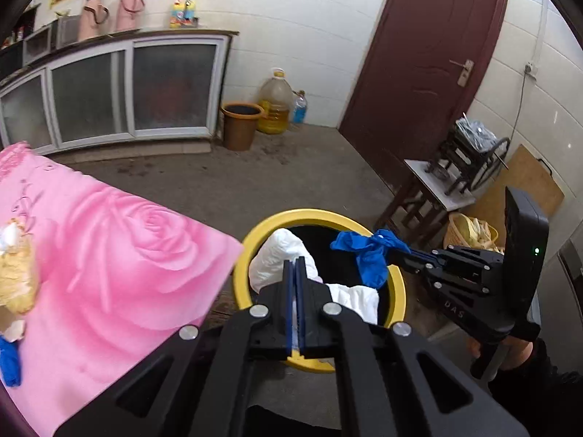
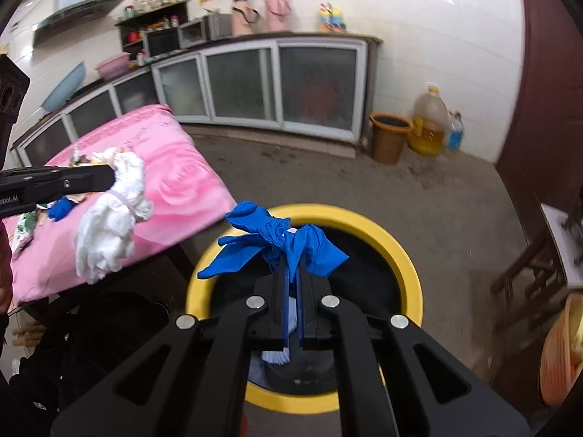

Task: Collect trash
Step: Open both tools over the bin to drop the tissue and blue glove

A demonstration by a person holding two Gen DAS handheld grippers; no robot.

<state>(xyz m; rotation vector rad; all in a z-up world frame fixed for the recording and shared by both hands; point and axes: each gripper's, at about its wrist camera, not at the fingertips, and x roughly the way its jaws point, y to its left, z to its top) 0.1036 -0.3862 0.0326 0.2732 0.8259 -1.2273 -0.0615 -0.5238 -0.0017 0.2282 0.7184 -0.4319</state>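
A bench under a pink rose-patterned cloth [image 1: 120,251] fills the left of the scene, and off its right near corner a black bin with a yellow rim [image 2: 382,233] stands on the concrete floor [image 1: 226,182]. Far behind, a kitchen counter with frosted glass doors [image 2: 280,83] runs along the white tiled wall, with a brown bucket [image 1: 240,123] and a big oil jug [image 1: 276,103] at its right end, just left of a dark red door [image 1: 426,58].

The left gripper [image 1: 295,260] has its fingers pressed together on a crumpled white plastic bag [image 1: 277,258]; in the right wrist view the bag [image 2: 113,215] hangs over the near right part of the bench, while from the left wrist view it appears against the bin's mouth. The right gripper [image 2: 289,267] is clamped on a blue rubber glove [image 2: 280,240], which it holds right above the bin's opening, the glove's loose fingers drooping to the left over the yellow rim.

On the left part of the bench lie more scraps: a yellowish crumpled wrapper [image 1: 16,276] and a second, small blue glove [image 2: 60,207].
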